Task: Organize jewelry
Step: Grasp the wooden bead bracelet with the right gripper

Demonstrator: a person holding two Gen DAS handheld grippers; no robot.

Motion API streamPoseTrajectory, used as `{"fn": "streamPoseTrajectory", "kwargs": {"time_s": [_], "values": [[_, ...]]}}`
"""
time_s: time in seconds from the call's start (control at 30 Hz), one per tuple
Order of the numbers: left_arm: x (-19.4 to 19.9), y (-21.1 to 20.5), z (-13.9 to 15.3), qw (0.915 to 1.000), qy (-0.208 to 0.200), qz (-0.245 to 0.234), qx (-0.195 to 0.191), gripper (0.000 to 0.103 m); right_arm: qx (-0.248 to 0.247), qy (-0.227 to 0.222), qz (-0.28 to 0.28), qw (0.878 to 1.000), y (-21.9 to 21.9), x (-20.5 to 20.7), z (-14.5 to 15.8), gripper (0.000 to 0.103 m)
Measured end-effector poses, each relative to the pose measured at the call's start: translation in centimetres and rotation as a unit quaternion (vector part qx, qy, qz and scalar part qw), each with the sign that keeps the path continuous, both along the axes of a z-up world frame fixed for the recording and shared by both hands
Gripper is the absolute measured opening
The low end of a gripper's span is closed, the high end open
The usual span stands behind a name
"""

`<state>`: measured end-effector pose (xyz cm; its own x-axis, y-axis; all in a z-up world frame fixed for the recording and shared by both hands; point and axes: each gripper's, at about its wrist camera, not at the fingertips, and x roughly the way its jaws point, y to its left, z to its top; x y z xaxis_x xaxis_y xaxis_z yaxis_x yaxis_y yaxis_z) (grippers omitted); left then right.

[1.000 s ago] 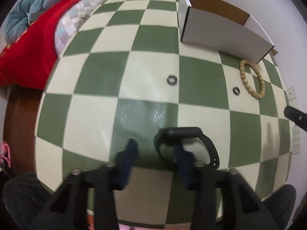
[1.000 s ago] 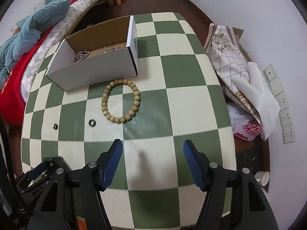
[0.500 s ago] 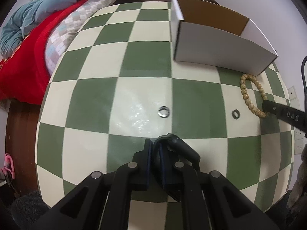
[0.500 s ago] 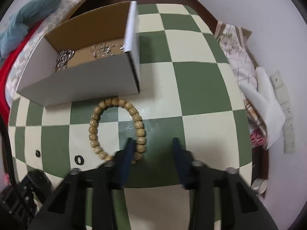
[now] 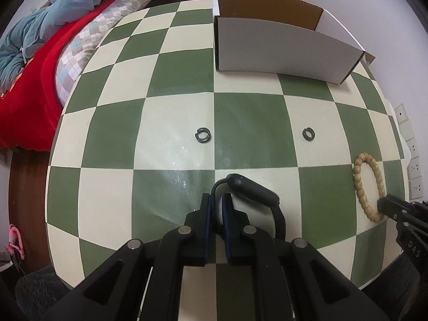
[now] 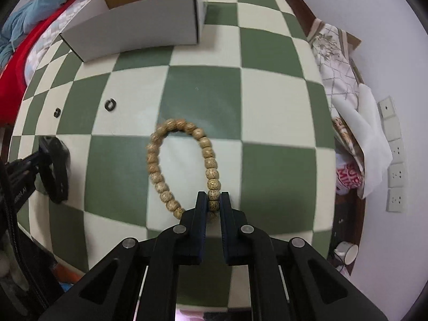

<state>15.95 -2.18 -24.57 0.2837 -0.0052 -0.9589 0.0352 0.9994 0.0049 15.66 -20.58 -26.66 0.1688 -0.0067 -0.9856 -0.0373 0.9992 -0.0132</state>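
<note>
We find the left gripper (image 5: 216, 203) clamped on the strap of the black watch (image 5: 252, 191), lying on the checkered table (image 5: 107, 139). To its right, the right gripper (image 6: 213, 199) pinches the wooden bead bracelet (image 6: 182, 165), near the white box (image 6: 139, 24).

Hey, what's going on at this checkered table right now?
A person is tidying jewelry with two handheld grippers. The left gripper is shut on the strap of a black watch. The right gripper is shut on a wooden bead bracelet. Two small dark rings lie on the table, in front of the white cardboard box.
</note>
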Motion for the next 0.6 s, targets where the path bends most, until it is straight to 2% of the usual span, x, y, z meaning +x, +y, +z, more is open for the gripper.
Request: {"fn": "streamPoseTrajectory", "kwargs": {"time_s": [0.07,0.2,0.27,0.33,0.37,0.43,0.47,0.6], "values": [[-0.1,0.0,0.0,1.0,0.001,0.0,0.001,0.005,0.0,-0.002,-0.005,1.0,-0.3,-0.1,0.0,0.012],[-0.1,0.0,-0.1,1.0,0.003,-0.002,0.003,0.005,-0.014,-0.011,-0.025,1.0,-0.5,0.2,0.0,0.048],[-0.1,0.0,-0.1,1.0,0.003,-0.002,0.004,0.005,-0.001,-0.016,-0.036,0.999,-0.9,0.5,-0.1,0.051],[-0.2,0.1,-0.1,1.0,0.004,-0.002,0.004,0.005,-0.002,-0.027,-0.035,0.999,-0.8,0.4,0.0,0.05],[-0.4,0.0,0.0,1.0,0.004,-0.002,0.004,0.005,0.0,-0.03,-0.034,0.999,-0.6,0.4,0.0,0.043],[-0.5,0.0,0.0,1.0,0.005,-0.002,0.003,0.005,-0.002,-0.038,-0.02,0.999,0.1,0.4,0.1,0.013],[-0.5,0.0,0.0,1.0,0.005,-0.002,0.003,0.005,-0.007,-0.039,-0.014,0.999,0.5,0.4,0.1,0.01],[-0.7,0.0,0.4,1.0,0.001,-0.003,0.003,0.003,-0.008,-0.046,-0.008,0.999,1.4,0.3,0.1,0.009]]}}
